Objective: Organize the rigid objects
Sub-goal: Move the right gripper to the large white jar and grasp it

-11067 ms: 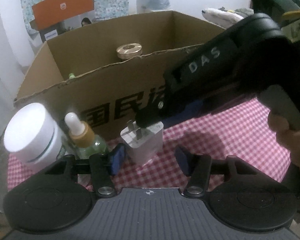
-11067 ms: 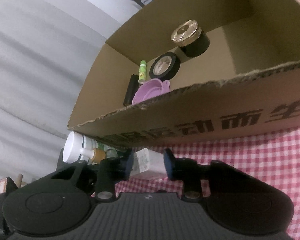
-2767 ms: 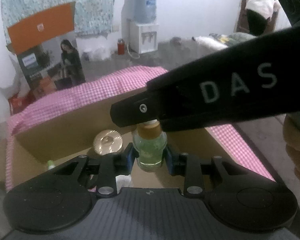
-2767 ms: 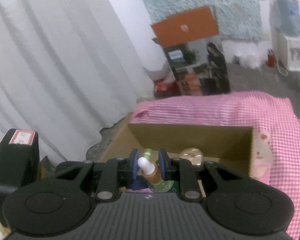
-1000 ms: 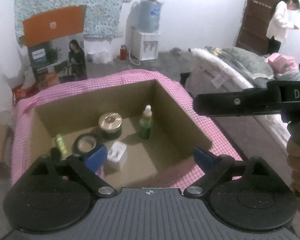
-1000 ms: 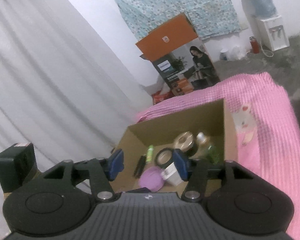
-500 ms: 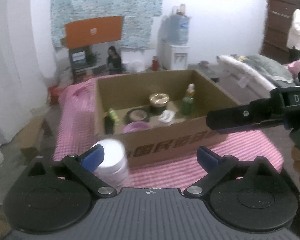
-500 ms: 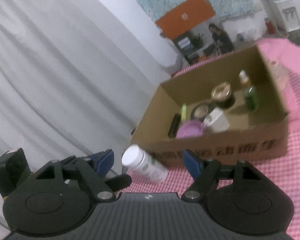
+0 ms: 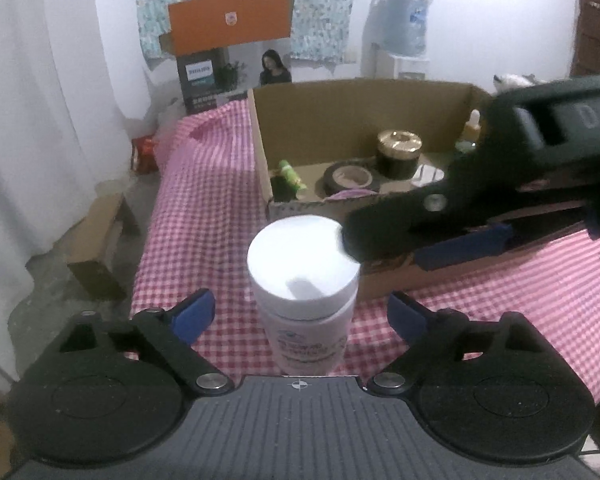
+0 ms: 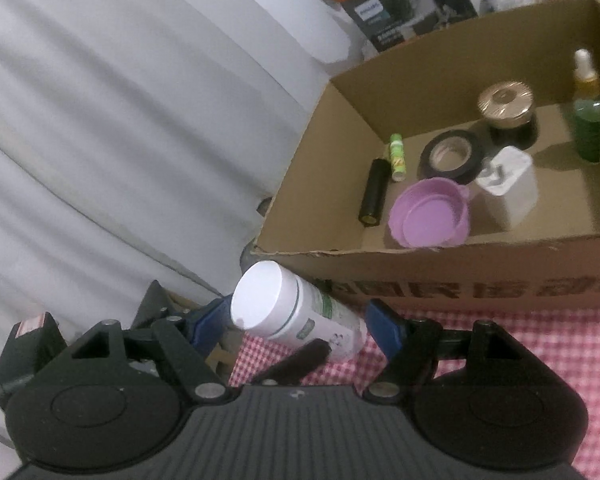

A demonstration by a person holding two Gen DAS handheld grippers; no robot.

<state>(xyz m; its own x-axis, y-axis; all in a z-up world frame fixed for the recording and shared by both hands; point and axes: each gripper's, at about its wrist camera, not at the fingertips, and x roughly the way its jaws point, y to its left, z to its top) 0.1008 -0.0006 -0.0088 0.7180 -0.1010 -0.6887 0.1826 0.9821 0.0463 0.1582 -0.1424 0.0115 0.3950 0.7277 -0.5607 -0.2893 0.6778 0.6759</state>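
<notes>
A white-capped bottle (image 9: 304,276) stands upright on the pink checked cloth (image 9: 204,200), just in front of the cardboard box (image 9: 364,120). My left gripper (image 9: 300,312) straddles it with its jaws closing, and the pads stand clear of it. The right gripper (image 10: 298,320) also has the bottle (image 10: 296,316) between its open blue pads, coming in from the other side. One right finger (image 9: 460,200) crosses over the bottle's cap. The box (image 10: 460,280) holds a green dropper bottle (image 10: 588,128), a gold-lidded jar (image 10: 504,108), a tape roll (image 10: 452,156), a white plug (image 10: 508,188) and a purple lid (image 10: 428,216).
A black cylinder (image 10: 374,192) and a green tube (image 10: 396,156) lie by the box's left wall. The cloth's edge drops off on the left toward a small carton on the floor (image 9: 96,248). White curtain (image 10: 100,120) hangs beyond it.
Both grippers have sunk and closed in on the white bottle, which now stands between each pair of fingers. The right finger has swung across in front of the box.
</notes>
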